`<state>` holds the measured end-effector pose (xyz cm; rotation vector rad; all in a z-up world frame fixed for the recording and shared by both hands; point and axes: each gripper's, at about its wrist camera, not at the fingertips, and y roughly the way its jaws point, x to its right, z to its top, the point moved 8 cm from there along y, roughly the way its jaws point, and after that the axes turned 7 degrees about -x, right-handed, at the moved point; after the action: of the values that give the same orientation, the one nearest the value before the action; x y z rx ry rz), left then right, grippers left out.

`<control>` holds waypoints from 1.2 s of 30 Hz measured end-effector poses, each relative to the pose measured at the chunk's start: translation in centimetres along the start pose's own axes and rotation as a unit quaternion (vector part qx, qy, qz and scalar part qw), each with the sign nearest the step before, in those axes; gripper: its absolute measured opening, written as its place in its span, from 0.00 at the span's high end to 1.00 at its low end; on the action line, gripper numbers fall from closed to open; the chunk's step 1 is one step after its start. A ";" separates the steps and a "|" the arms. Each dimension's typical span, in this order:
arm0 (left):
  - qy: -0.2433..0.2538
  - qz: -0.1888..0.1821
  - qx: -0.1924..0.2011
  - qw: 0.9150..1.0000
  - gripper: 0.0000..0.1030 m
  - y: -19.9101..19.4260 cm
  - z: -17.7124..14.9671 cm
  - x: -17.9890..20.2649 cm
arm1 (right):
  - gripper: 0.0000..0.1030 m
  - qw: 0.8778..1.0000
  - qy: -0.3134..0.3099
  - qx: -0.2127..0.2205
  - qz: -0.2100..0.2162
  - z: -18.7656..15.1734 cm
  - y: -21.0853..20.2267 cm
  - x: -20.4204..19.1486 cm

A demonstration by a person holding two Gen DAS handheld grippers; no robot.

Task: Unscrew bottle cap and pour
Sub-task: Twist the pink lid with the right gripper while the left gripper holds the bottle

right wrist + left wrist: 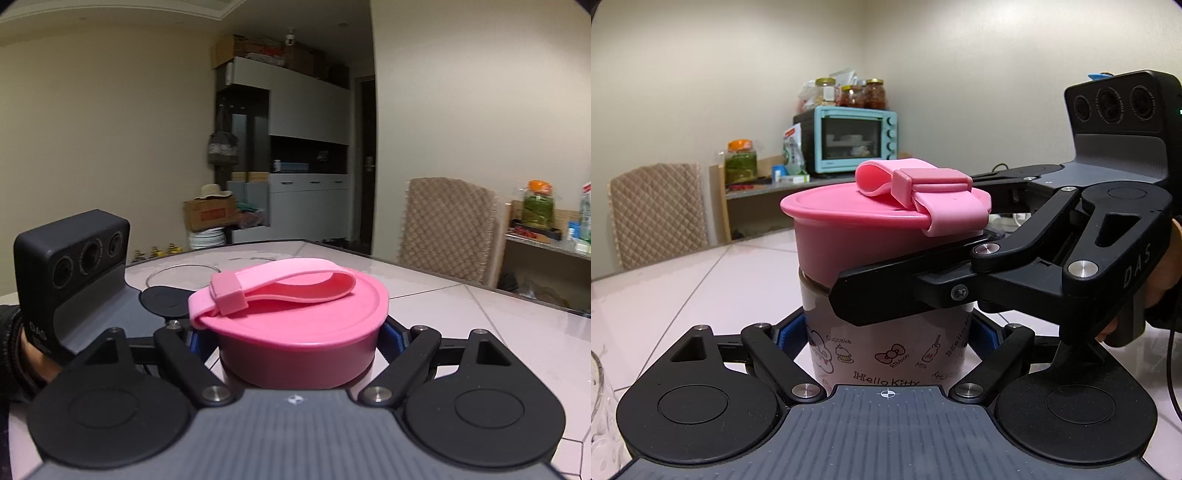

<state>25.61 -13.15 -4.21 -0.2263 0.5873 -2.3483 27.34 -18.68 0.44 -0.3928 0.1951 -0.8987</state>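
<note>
A clear bottle with cartoon prints stands upright on the pale tiled table. It is topped by a wide pink cap with a folded carry strap. My left gripper is shut on the bottle's body, its blue pads pressed to both sides. From the right, my right gripper straddles the cap. Its near finger lies across the cap's lower edge. In the right wrist view a sliver of table shows between the left pad and the cap wall, so the jaws stand slightly open around the cap.
A glass vessel sits at the table's left edge, and its round rim shows behind the bottle. A quilted chair stands at the far side. A shelf with a blue toaster oven and jars lines the wall.
</note>
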 end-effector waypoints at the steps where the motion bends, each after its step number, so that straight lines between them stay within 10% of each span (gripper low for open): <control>1: 0.000 0.000 0.000 1.000 0.12 0.0 0.0 -0.1 | 0.11 1.000 0.001 0.001 -0.016 0.1 -0.3 -0.2; 21: -0.001 0.002 -0.001 1.000 0.12 -0.1 -0.2 0.4 | 0.06 0.978 0.083 0.005 -0.191 -0.4 0.1 -2.1; 36: -0.001 0.002 -0.001 1.000 0.12 0.1 -0.4 0.4 | 0.10 0.970 0.118 0.009 -0.213 -1.0 1.3 -1.9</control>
<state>25.29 -13.34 -4.59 -0.2284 0.5875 -2.3443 26.78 -16.72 -0.94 -0.3154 0.3284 -1.3720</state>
